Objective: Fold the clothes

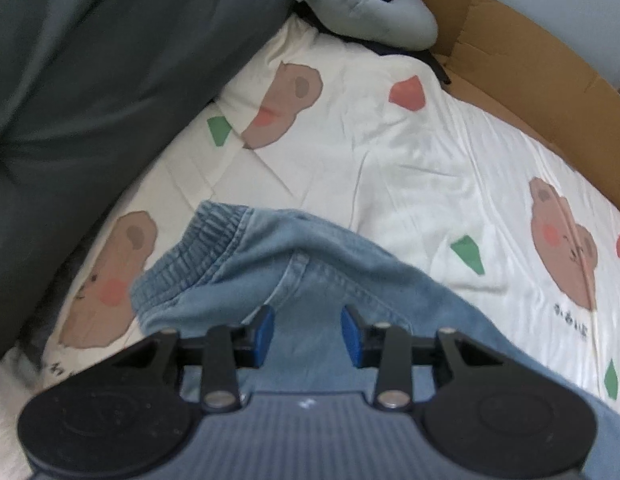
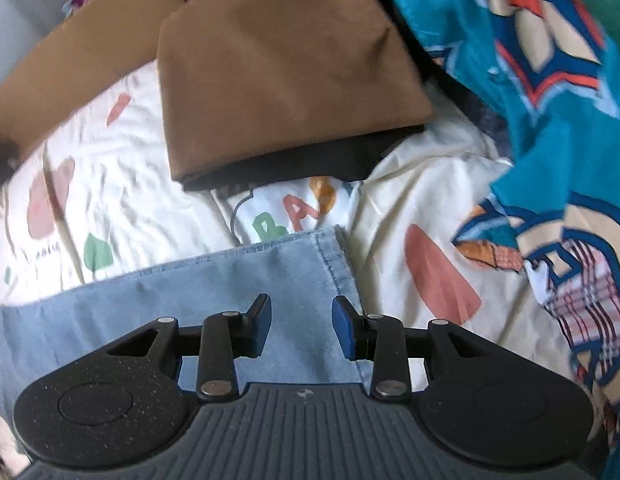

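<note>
Light blue denim trousers lie on a white bed sheet (image 1: 390, 152) printed with bears. In the left wrist view their elastic waistband (image 1: 213, 240) is bunched up just ahead of my left gripper (image 1: 307, 330). That gripper points down over the denim, its blue pads apart, with the cloth under the gap. In the right wrist view a trouser leg (image 2: 189, 292) ends in a stitched hem (image 2: 334, 256). My right gripper (image 2: 299, 328) hovers over this leg near the hem, jaws apart, nothing pinched.
A folded brown garment (image 2: 285, 76) lies on dark cloth beyond the hem, with a white garment with coloured letters (image 2: 293, 216) beneath. Teal patterned fabric (image 2: 550, 120) covers the right. A cardboard box (image 1: 530, 80), a grey-blue cushion (image 1: 370, 8) and a dark grey blanket (image 1: 89, 100) border the sheet.
</note>
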`<state>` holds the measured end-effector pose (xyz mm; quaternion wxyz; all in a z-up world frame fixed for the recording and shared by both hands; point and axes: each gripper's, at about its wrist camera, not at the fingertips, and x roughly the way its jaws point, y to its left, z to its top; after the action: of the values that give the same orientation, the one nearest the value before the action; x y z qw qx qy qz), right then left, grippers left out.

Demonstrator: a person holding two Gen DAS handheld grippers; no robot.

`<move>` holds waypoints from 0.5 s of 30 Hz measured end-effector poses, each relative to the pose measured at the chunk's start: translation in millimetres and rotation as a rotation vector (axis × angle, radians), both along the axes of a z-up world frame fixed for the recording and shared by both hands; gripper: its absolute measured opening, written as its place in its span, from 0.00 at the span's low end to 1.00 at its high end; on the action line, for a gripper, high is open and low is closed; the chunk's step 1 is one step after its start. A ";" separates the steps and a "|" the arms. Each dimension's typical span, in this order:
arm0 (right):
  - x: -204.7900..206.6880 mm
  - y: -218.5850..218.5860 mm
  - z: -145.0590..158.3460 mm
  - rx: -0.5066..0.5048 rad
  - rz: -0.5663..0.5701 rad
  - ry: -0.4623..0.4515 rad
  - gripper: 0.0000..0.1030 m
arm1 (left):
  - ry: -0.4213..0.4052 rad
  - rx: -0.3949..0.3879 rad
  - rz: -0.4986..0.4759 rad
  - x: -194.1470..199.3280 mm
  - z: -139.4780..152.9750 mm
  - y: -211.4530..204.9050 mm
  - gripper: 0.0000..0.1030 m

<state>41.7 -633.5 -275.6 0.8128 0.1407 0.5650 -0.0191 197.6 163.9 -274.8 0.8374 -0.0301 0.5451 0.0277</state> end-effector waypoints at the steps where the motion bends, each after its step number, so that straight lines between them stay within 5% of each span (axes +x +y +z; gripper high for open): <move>1: 2.0 3.1 -4.9 -0.008 0.030 -0.002 0.39 | -0.002 -0.006 0.006 4.9 -5.6 1.2 0.32; 6: 3.8 7.3 -23.1 -0.040 0.076 -0.015 0.39 | -0.037 -0.071 0.050 15.7 -25.3 14.1 0.27; 15: 7.5 26.6 -13.9 -0.090 0.103 -0.032 0.39 | -0.033 -0.058 0.062 32.6 -53.7 23.8 0.26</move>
<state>49.2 -606.9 -289.5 0.8270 0.0750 0.5572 -0.0007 230.2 187.8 -328.5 0.8437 -0.0717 0.5307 0.0372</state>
